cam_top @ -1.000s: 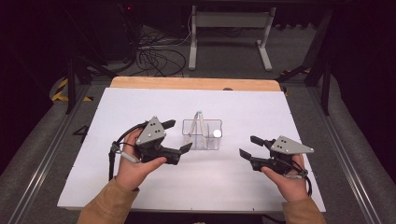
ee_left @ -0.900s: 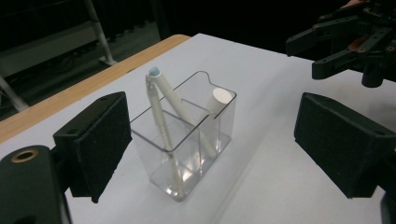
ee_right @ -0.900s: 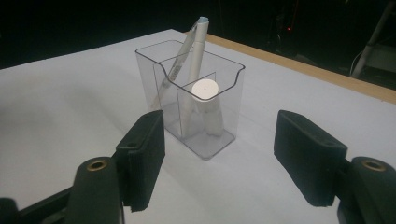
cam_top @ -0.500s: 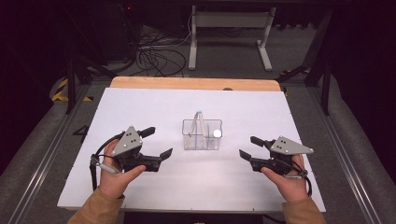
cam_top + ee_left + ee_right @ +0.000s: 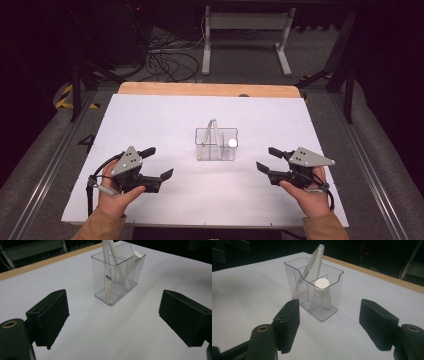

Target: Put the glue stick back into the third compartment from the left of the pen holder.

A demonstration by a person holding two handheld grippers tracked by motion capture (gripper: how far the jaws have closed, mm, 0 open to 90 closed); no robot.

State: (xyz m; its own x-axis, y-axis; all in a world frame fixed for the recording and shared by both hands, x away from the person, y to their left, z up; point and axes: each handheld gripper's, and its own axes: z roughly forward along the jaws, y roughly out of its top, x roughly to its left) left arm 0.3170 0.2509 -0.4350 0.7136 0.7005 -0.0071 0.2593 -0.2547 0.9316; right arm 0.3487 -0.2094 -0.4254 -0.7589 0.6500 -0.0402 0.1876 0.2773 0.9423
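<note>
White table (image 5: 150,125) bears a clear holder (image 5: 216,145), pens (image 5: 315,270) leaning upward.

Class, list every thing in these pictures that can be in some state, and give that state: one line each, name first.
Clear organiser: upright on the white table, touched by neither gripper.
Two pens: standing in the organiser, leaning, tops above its rim.
White tube: upright in a near compartment, cap on top.
Left gripper: open, holding nothing, apart from the organiser.
Right gripper: open, holding nothing, apart from the organiser.
</note>
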